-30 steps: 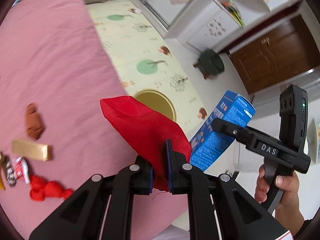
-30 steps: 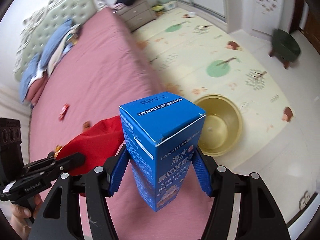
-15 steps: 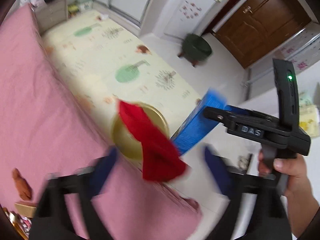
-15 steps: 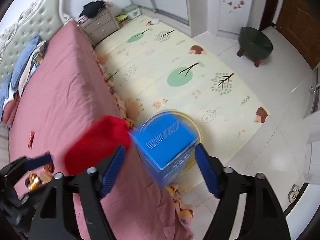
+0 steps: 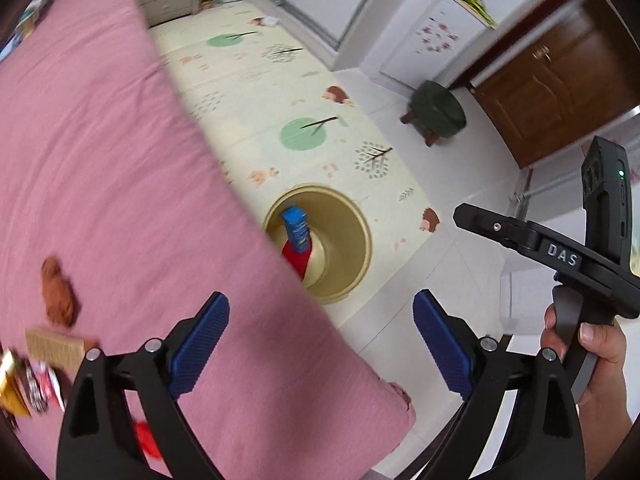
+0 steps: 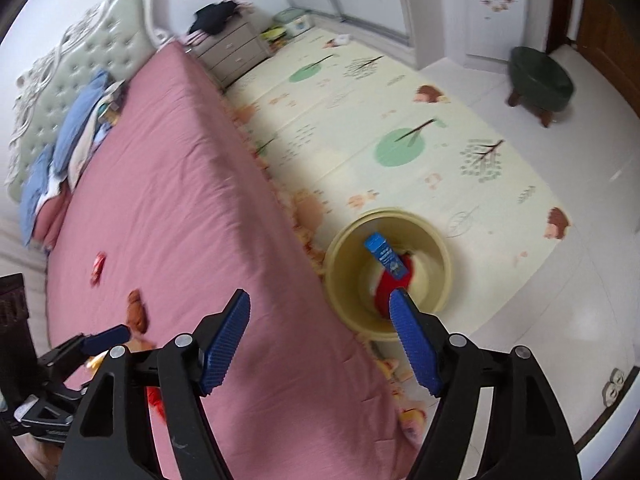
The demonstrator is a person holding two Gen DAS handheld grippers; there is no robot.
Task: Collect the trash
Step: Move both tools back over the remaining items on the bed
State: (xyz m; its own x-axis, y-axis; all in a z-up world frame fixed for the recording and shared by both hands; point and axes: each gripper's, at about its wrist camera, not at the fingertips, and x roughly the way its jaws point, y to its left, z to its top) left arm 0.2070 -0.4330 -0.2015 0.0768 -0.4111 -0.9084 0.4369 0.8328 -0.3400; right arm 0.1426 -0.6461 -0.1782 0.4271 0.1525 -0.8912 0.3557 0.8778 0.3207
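Note:
A yellow bin (image 5: 352, 240) (image 6: 434, 256) stands on the floor beside the pink bed. Inside it lie a blue box (image 5: 295, 227) (image 6: 386, 255) and a red wrapper (image 5: 295, 259) (image 6: 390, 290). My left gripper (image 5: 320, 336) is open and empty above the bed's corner. My right gripper (image 6: 320, 340) is open and empty, high above the bed edge and the bin; it also shows in the left wrist view (image 5: 520, 236). On the bed remain a brown wrapper (image 5: 58, 296) (image 6: 136, 312), a gold bar (image 5: 54, 350), small packets (image 5: 36, 384) and red scraps (image 5: 146, 438) (image 6: 154, 398).
The pink bed (image 5: 100, 160) (image 6: 168, 184) fills the left. A patterned play mat (image 5: 280, 92) covers the floor. A green stool (image 5: 438, 110) (image 6: 540, 78) stands by a brown door (image 5: 560, 92). Bedding is piled at the headboard (image 6: 72, 132). A small red packet (image 6: 98, 266) lies further up the bed.
Both grippers opened and let go: the red wrapper and the blue box dropped into the yellow bin. Both grippers now stand higher above the bed edge.

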